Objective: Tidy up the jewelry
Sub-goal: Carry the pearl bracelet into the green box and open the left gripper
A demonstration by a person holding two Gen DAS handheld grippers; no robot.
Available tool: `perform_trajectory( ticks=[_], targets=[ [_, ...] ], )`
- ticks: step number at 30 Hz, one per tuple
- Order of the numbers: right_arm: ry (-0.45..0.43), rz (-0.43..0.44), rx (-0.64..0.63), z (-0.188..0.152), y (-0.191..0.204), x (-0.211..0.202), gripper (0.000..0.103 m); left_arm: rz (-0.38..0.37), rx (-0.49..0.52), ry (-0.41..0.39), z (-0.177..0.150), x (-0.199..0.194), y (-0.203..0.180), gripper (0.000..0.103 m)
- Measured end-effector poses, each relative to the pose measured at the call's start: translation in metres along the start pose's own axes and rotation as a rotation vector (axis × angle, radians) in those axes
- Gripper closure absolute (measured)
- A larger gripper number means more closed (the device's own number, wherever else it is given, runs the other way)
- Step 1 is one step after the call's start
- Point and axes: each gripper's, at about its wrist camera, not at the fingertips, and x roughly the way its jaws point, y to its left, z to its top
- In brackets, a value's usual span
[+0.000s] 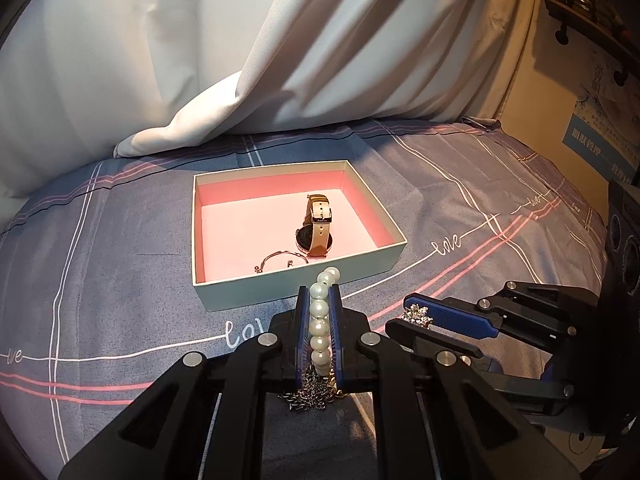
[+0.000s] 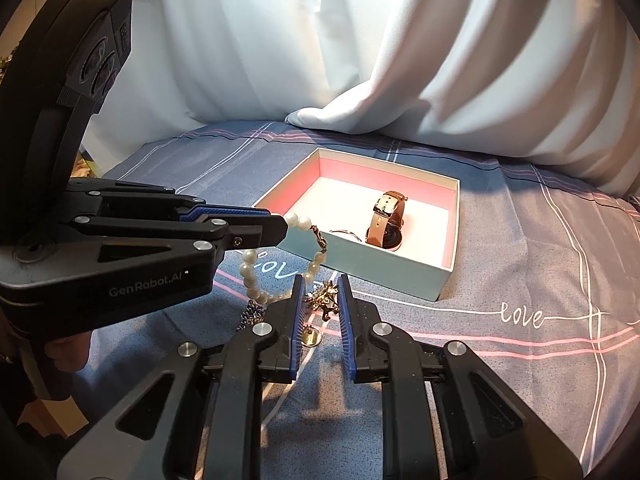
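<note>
My left gripper is shut on a pearl bracelet, held just above the bedspread before the open box; the bracelet's loop hangs below it in the right wrist view. The box, pale outside and pink inside, holds a watch with a tan strap and a thin bangle. My right gripper stands around a sparkly brooch lying on the bed, jaws apart, not closed on it. A chain lies under the left gripper.
A white curtain hangs behind the box and drapes onto the bed. The blue-grey checked bedspread spreads all around. A small gold round piece lies between the right fingers. A wall with hooks and a poster is at right.
</note>
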Motion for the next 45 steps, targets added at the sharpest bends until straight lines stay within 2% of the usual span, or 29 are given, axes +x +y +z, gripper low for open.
perform_trajectory(
  ticks=[6, 14, 20, 26, 35, 45],
  targets=[
    [-0.030, -0.006, -0.009, 0.020, -0.003, -0.003, 0.086, 0.003, 0.000, -0.039, 0.014, -0.009, 0.000, 0.093],
    [-0.119, -0.029, -0.034, 0.079, -0.015, -0.006, 0.086, 0.038, 0.027, -0.178, 0.069, -0.035, 0.000, 0.093],
    [-0.113, -0.036, -0.017, 0.112, -0.033, 0.007, 0.086, 0.055, 0.015, -0.222, 0.100, -0.030, 0.003, 0.093],
    [-0.047, -0.047, -0.003, 0.120, -0.043, 0.031, 0.086, 0.076, 0.008, -0.191, 0.103, -0.006, 0.005, 0.093],
    [0.056, -0.058, 0.014, 0.104, -0.051, 0.064, 0.086, 0.099, -0.014, -0.115, 0.097, 0.028, 0.016, 0.093],
    [0.105, -0.066, 0.018, 0.097, -0.058, 0.079, 0.086, 0.083, -0.047, -0.047, 0.089, 0.053, 0.025, 0.093]
  ],
)
